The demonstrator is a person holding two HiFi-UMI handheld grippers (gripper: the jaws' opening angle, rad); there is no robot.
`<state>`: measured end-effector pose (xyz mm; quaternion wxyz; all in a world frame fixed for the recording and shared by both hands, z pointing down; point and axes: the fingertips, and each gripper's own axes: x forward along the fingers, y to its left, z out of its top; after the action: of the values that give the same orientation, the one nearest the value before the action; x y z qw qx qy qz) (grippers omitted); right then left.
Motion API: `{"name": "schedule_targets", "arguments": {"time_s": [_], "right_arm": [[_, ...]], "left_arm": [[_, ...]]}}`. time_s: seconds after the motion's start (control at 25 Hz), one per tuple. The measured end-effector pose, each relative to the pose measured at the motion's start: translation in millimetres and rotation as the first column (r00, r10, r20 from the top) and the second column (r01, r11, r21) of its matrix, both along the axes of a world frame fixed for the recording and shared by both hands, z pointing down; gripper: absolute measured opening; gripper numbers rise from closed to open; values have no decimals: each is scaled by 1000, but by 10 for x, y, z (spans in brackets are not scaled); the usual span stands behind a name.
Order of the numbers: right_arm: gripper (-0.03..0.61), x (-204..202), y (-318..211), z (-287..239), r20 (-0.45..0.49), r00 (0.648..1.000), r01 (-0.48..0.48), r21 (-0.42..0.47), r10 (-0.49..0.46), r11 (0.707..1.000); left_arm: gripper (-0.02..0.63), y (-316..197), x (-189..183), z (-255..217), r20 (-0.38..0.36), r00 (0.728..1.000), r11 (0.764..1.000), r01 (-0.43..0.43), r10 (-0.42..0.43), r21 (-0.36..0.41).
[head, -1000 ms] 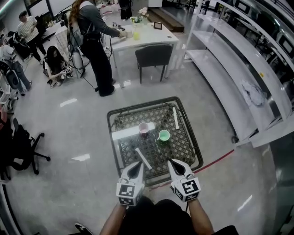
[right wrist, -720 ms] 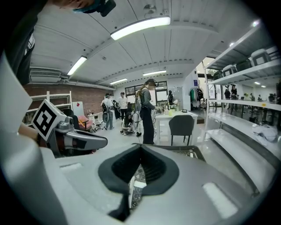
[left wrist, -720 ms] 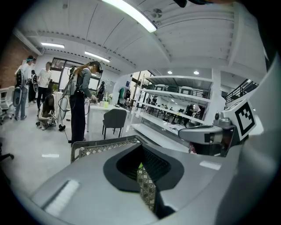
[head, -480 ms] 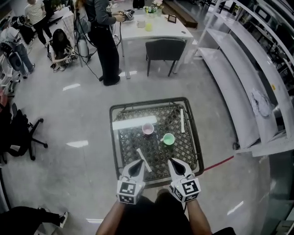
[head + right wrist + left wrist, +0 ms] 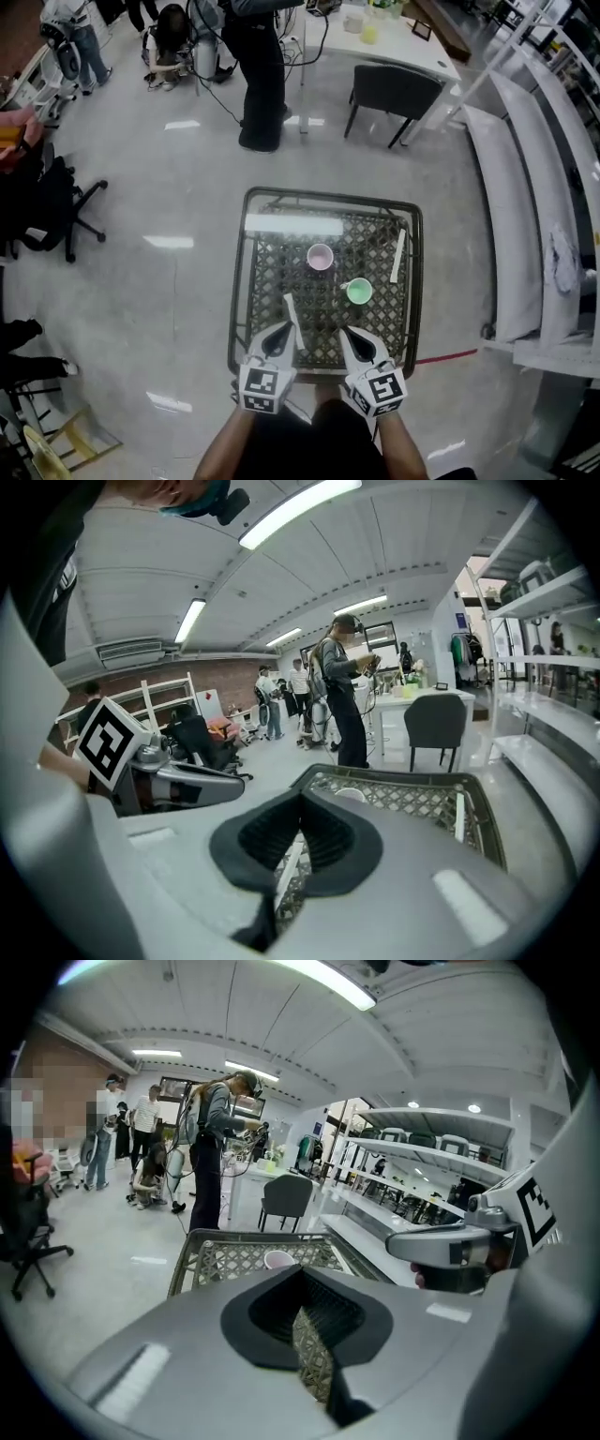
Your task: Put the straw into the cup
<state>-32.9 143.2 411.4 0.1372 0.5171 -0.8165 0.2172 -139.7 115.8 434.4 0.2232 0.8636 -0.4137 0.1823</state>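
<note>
Jaws pressed together, empty, on left gripper (image 5: 281,333) and right gripper (image 5: 349,336), straw (image 5: 291,311) lying just beside the left tip

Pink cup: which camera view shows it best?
The head view: the pink cup stands whole on the lattice table, its mouth seen from above. The left gripper view shows only its rim, small and far off. The right gripper view shows a pale rim, possibly the same cup.
</note>
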Motion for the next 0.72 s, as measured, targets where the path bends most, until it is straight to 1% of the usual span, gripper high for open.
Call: {"name": "schedule_targets", "arguments": {"time_s": [0.12,0.2,0.32,0.44,0.72], "right_arm": [[2,-14,-35,159,10,998,58,-49,-57,997],[2,-45,-65,351,10,997,82,-68,-81,994],[2,-58,-126,587,23,994,111,-91,-110,990],[2,-79,-125,739,36,988,151,-119,-148,981],[2,-174,-100,1149,47,980,197,-174,-192,965]], "left_arm": [[6,-13,-3,154,17,999,998,52,-52,-36],[6,-40,-36,306,25,997,996,75,-74,-42],[6,-79,-30,503,36,995,995,91,-89,-46],[6,-37,-12,688,45,993,990,116,-112,-81],[7,-33,-51,1176,67,986,977,161,-153,-138]]}}
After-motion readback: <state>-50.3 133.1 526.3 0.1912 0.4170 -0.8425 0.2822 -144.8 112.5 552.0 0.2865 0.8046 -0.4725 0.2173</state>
